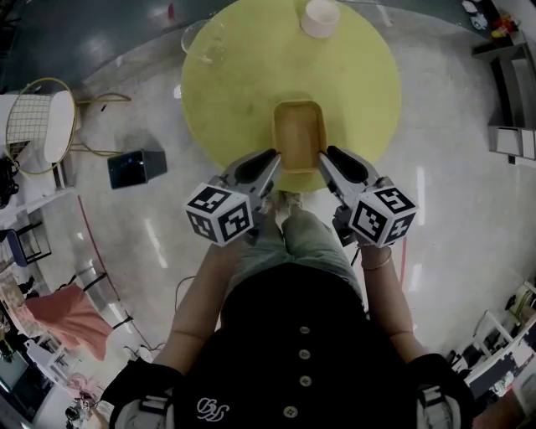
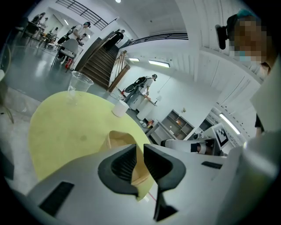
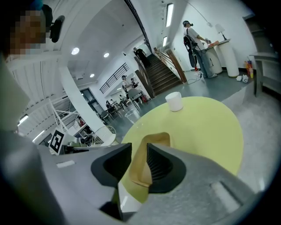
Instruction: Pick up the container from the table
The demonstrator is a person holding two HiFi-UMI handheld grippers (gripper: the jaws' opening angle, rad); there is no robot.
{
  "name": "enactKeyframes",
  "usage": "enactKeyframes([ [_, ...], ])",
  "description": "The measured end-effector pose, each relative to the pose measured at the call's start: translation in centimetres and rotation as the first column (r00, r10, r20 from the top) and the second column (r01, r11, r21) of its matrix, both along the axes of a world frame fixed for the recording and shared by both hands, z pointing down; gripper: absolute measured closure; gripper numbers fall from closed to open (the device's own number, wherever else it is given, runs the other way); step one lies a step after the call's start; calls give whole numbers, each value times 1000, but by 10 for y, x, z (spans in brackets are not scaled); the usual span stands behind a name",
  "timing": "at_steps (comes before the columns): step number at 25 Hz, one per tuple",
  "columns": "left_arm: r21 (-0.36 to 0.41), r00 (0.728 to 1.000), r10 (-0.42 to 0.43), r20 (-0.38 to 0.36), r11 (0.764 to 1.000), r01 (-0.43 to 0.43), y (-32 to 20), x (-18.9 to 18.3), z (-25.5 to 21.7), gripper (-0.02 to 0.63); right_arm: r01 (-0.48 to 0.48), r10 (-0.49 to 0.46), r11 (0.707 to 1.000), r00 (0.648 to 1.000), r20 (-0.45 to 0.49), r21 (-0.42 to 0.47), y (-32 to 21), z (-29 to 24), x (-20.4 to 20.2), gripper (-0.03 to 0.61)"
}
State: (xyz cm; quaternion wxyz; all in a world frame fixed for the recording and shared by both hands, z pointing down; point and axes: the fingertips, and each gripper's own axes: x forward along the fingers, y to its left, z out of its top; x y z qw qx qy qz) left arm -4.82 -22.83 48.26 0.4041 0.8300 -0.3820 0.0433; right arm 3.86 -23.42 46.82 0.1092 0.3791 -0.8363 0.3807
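Black buttoned top (image 1: 293, 335) of the person fills the bottom of the head view, with both forearms reaching forward from it. Grey glossy floor (image 1: 452, 167) spreads all round. On it stands a round yellow table (image 1: 243, 92), the biggest thing ahead.

Left gripper (image 1: 273, 157) and right gripper (image 1: 322, 155) angle inward over the table's near edge, each with its marker cube toward the person. They flank the container (image 1: 298, 134), one at each side of its near end.

The container is a tan, open-topped, oblong tub. It lies on the table at the near edge, midway between the grippers, with its long side running away from the person.

In the left gripper view the jaws are closed to a thin slit, and the tub's left wall is pinched in that slit. In the right gripper view the jaws stand partly apart, astride the tub's right wall. The wall rises in the gap close to one pad, and neither pad presses on it.

A black box (image 1: 136, 167) sits on the floor to the left of the table. A clear cup (image 1: 205, 42) stands at the table's far left rim. A white cup (image 1: 320, 17) stands at the far rim, well apart from the tub.
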Motion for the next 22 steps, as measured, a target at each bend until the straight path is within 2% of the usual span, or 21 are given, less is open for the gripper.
enactKeyframes([
  [4,-28,997,-74,25,997,75,-10,-6,14,567,-5,4,1000,1000,-18,-28,-7,13,10,467],
  [7,-58,993,-109,46,992,112,-15,-10,26,508,-27,25,999,999,-39,-46,-15,23,17,466],
  [15,-125,986,-140,86,981,150,-26,-8,55,491,-42,35,992,998,-60,-121,-28,54,27,466],
  [18,-155,986,-135,102,977,150,-24,-5,66,485,-41,32,986,998,-61,-162,-24,67,26,421],
  [22,-182,985,-140,101,971,157,-25,-4,79,479,-33,22,982,998,-60,-188,-25,81,20,417],
])
